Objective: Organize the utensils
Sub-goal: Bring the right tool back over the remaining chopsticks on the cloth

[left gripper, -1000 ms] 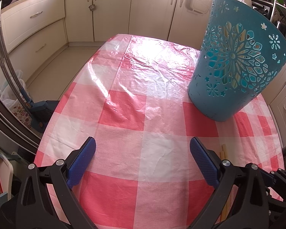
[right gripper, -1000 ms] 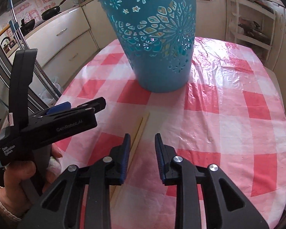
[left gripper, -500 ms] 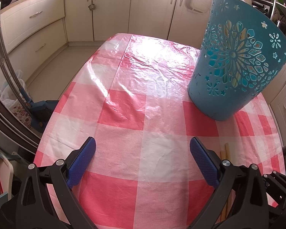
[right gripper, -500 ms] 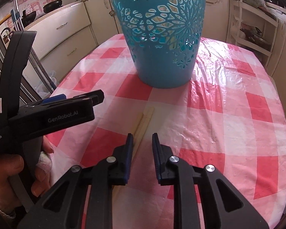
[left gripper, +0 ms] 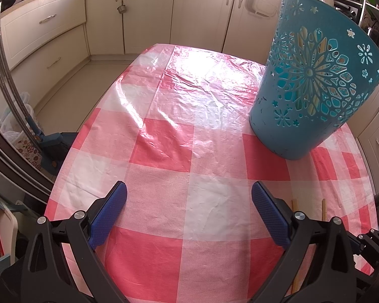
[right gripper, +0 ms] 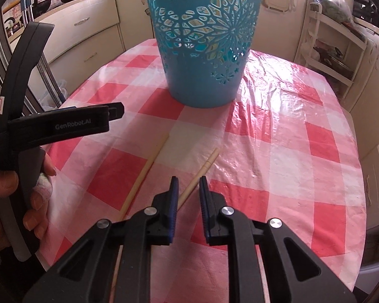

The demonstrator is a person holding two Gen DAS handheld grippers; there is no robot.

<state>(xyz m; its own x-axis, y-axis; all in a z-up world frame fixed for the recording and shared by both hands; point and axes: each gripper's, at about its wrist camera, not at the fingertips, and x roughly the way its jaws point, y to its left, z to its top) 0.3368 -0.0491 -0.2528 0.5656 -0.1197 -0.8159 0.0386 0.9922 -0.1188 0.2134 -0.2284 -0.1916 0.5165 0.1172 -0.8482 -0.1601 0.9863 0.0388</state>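
Item 1: my right gripper (right gripper: 188, 189). Jaws narrowed to a slim gap, not closed. One chopstick (right gripper: 202, 170) runs up between the blue pads; whether the pads touch it yet, can't tell. I judge nothing is gripped so far.

Item 2: my left gripper (left gripper: 189, 202). Jaws spread wide, nothing between them, hovering over bare cloth. In the right wrist view its body sits off to the left, held in my left hand (right gripper: 20, 202).

Item 3: second chopstick (right gripper: 146, 169). Flat on the cloth, just beside the first, left of it, angled roughly the same way. Both tips peek out by my left gripper's right finger in the left wrist view.

Item 4: blue basket (right gripper: 204, 43). Cut-out flower pattern, upright on the checked tablecloth (right gripper: 278, 151), beyond the chopsticks and apart from them. Pale sticks show thru the holes, so prob. some utensils already inside.

Risks, my judgement:
- Thin round stick on slick plastic cloth: closing off-centre could roll it out sideways.
- Grip near one end w/ long overhang: stick may pivot or droop when lifted.
- Pads dragging the cloth could bunch it and nudge the 2nd chopstick.
- Basket rim tall: a low carry could knock the stick against the wall.
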